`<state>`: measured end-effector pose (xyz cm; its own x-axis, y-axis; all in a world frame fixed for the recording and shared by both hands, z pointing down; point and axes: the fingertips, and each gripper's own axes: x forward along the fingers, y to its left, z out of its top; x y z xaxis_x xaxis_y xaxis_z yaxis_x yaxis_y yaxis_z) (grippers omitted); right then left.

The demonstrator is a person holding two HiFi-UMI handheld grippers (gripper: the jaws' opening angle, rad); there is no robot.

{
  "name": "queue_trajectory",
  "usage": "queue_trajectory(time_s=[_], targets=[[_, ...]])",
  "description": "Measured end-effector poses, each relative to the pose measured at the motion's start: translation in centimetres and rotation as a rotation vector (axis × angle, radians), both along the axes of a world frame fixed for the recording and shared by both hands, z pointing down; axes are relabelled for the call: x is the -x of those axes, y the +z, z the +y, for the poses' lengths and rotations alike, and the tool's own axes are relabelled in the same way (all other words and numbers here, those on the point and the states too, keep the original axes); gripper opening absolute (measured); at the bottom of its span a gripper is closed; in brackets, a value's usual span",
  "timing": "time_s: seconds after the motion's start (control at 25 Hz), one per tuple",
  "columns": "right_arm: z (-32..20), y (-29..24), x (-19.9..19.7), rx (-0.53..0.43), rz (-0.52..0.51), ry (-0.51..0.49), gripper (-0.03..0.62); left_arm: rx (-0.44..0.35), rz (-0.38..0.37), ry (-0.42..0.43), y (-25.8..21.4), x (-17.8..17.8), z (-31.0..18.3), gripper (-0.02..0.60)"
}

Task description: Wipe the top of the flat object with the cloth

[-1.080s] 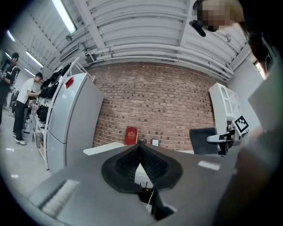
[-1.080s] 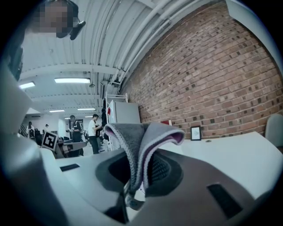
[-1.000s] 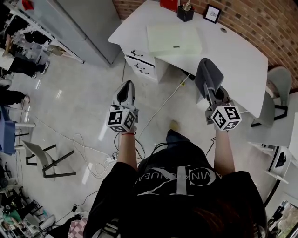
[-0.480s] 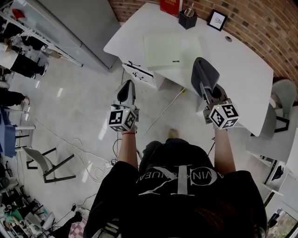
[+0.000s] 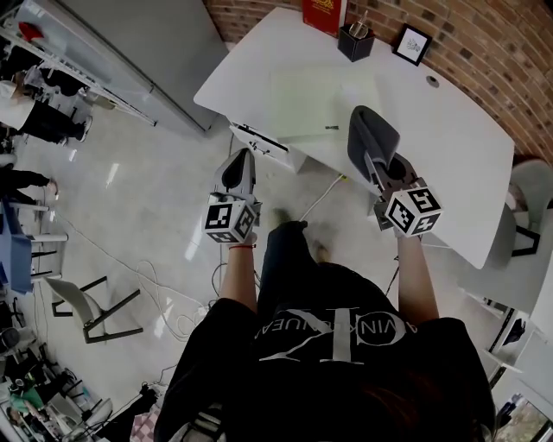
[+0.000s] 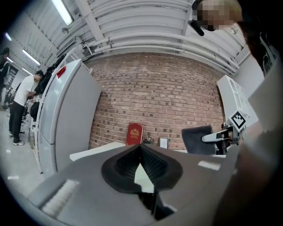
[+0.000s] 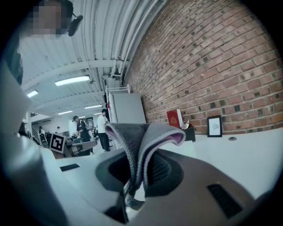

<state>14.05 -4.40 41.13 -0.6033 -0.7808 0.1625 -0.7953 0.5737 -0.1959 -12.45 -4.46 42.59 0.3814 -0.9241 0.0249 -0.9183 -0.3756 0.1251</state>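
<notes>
A black square pen holder stands at the far edge of the curved white desk, with a few slim pale sticks poking out of it; what they are is too small to tell. A white drawer unit sits under the desk's near left side, its drawers closed.

The pale green flat rectangular pad lies on the desk, in front of the pen holder. The right gripper has its jaws clamped on a folded grey cloth with a thin pink edge, which stands up out of the jaws in a loop. In the head view the cloth covers the pad's near right corner; whether it touches the pad cannot be told. The left gripper hangs over the floor just off the desk's near left edge, apart from the pad, its jaw tips brought together with nothing between them.

There is one pad, one cloth, one pen holder, one upright red book to the left of the holder, and one small black-framed picture to its right.
</notes>
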Motion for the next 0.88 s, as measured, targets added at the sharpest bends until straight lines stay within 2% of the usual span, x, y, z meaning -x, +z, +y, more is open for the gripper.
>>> queue_trajectory(time_s=[0.4, 0.88], targets=[[-7.8, 0.5, 4.7, 0.044, 0.02, -0.039, 0.06, 0.025, -0.005, 0.096, 1.6, 0.2, -9.6, 0.012], [-18.1, 3.9, 12.2, 0.218, 0.05, -0.089, 0.06, 0.163, -0.045, 0.273, 6.7, -0.3, -18.7, 0.012]])
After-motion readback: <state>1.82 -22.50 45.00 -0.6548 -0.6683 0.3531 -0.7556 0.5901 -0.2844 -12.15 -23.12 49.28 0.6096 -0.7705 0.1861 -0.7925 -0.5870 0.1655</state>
